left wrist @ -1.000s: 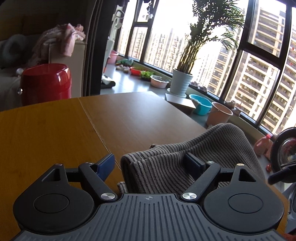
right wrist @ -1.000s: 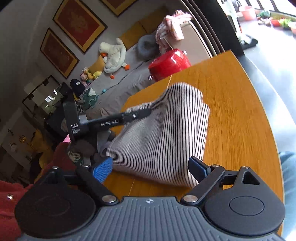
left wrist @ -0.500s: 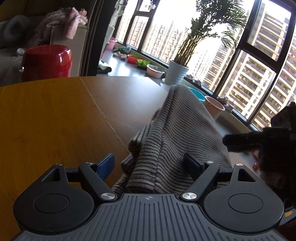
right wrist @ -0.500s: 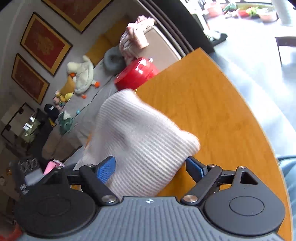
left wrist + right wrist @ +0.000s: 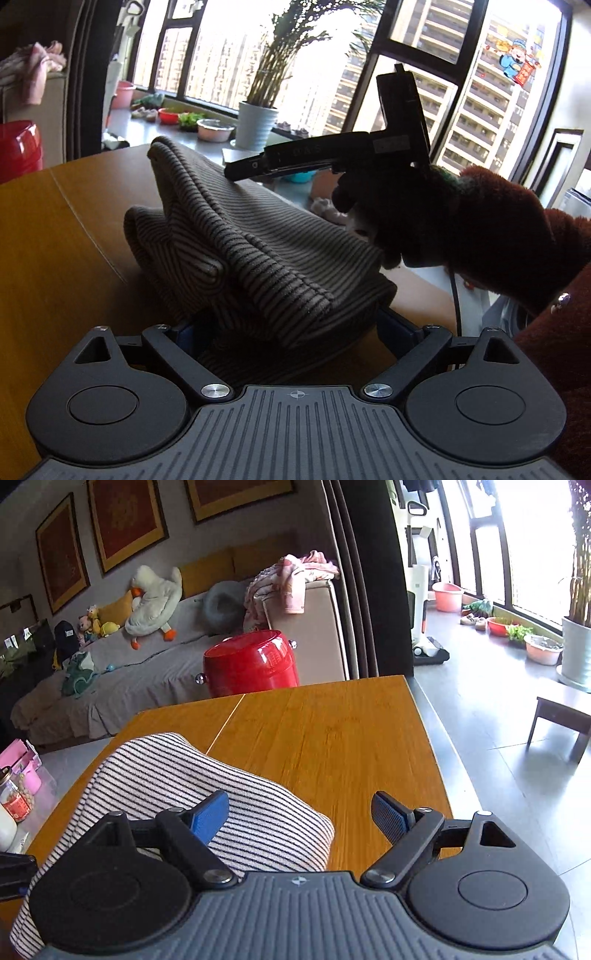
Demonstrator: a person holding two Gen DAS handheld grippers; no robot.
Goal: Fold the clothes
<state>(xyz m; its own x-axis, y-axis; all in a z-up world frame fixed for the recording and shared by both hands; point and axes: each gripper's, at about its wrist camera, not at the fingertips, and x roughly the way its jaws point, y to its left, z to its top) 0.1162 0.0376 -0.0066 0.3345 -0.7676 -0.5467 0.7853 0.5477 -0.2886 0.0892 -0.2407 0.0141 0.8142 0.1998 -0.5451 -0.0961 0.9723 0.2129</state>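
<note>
Currently | striped shirt (image 5: pixel 258 254) bunched on table (image 5: pixel 332 738), partly folded | my left gripper (image 5: pixel 284 328) spread wide around its near edge | my right gripper (image 5: pixel 299 812) open; shirt under its left finger

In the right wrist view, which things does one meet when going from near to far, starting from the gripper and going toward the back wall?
right gripper → striped garment → wooden table → red pot → grey sofa → framed pictures
</note>
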